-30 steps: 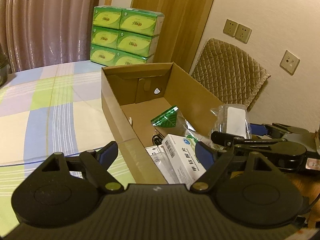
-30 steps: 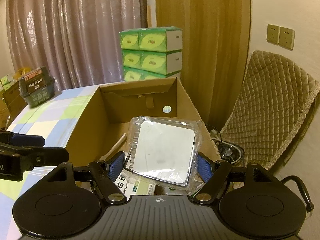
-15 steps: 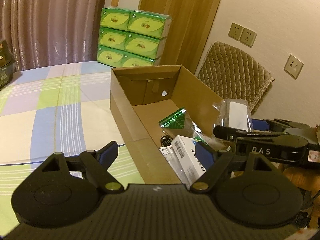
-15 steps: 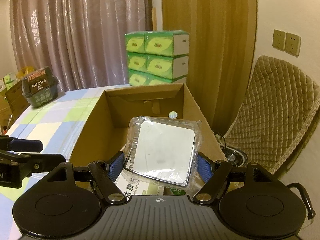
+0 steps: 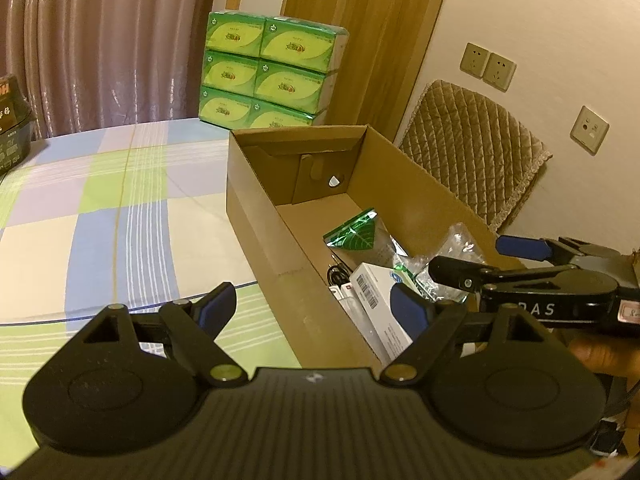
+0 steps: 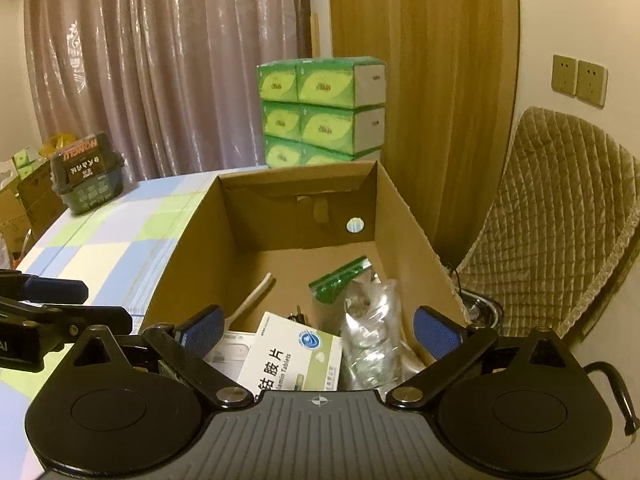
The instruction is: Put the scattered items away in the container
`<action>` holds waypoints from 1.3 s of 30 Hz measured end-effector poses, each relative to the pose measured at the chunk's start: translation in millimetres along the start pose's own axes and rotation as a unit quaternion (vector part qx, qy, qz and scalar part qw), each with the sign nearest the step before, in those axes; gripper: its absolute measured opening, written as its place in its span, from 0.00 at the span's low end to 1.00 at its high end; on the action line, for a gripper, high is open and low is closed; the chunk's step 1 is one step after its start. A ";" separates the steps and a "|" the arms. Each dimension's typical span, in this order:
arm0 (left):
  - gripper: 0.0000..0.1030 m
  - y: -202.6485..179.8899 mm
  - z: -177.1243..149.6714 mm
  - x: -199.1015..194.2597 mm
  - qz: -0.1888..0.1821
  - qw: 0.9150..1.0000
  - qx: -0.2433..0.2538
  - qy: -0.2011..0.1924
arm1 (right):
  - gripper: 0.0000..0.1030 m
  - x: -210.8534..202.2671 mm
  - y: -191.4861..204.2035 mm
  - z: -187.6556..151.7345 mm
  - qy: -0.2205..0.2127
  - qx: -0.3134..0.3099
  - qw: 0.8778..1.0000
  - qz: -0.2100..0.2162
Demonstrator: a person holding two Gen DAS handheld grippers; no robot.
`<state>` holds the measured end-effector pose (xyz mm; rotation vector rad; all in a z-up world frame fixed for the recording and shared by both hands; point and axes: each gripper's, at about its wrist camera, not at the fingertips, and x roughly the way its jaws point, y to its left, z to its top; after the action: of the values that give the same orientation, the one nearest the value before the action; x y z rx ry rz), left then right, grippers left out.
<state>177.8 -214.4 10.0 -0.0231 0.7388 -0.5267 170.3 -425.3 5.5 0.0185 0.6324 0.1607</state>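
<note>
An open cardboard box [image 5: 256, 200] [image 6: 404, 224] stands on the checked tablecloth. In it lie a white medicine box [image 6: 296, 356] [image 5: 380, 292], a green leaf-print bag [image 6: 340, 280] [image 5: 356, 232], a crumpled clear plastic bag [image 6: 368, 328] [image 5: 460, 244] and a white stick [image 6: 256, 296]. My right gripper [image 6: 316, 328] [image 5: 472, 258] hovers over the box's near end. Its jaws are opening, and the pads press on nothing. My left gripper [image 5: 314, 306] [image 6: 40, 300] is open and empty above the box's left wall.
Green tissue packs [image 5: 272, 68] [image 6: 320, 108] are stacked behind the box. A dark basket [image 6: 88, 176] sits at the table's far left. A chair with a quilted cover [image 5: 472, 148] [image 6: 560, 216] stands to the right of the box, by the wall. The tablecloth [image 5: 100, 208] stretches left.
The right gripper's jaws spread apart and the bagged white square that they held dropped into the box. The left gripper stayed open and hardly moved.
</note>
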 end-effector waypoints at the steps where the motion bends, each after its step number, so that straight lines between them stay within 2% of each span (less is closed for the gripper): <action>1: 0.79 -0.4 -0.3 -0.5 0.001 1.000 0.000 0.000 | 0.96 -1.5 0.3 -0.8 0.000 0.000 1.000 -0.001; 4: 0.80 -0.3 -1.4 -3.1 0.005 1.000 0.002 -0.003 | 0.96 -3.0 0.5 -1.8 0.004 0.003 1.000 -0.001; 15: 0.99 2.0 -10.7 -33.6 0.040 0.999 0.011 -0.029 | 0.96 -24.0 2.2 -4.0 0.006 0.013 1.000 -0.009; 22: 0.99 2.5 -21.3 -62.8 0.048 0.998 0.001 -0.034 | 0.96 -52.1 5.7 -8.8 0.014 0.024 0.999 -0.017; 32: 0.99 -10.9 -37.7 -99.3 0.042 0.999 -0.016 -0.010 | 0.96 -107.6 18.3 -20.1 0.016 0.029 0.999 -0.033; 39: 0.99 -26.3 -49.6 -128.8 0.095 0.995 -0.017 -0.025 | 0.97 -145.4 29.0 -30.9 0.008 0.019 0.999 -0.045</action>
<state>54.5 -169.3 60.3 0.0029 0.6920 -0.3313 32.4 -420.2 67.8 0.0261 0.6518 0.0615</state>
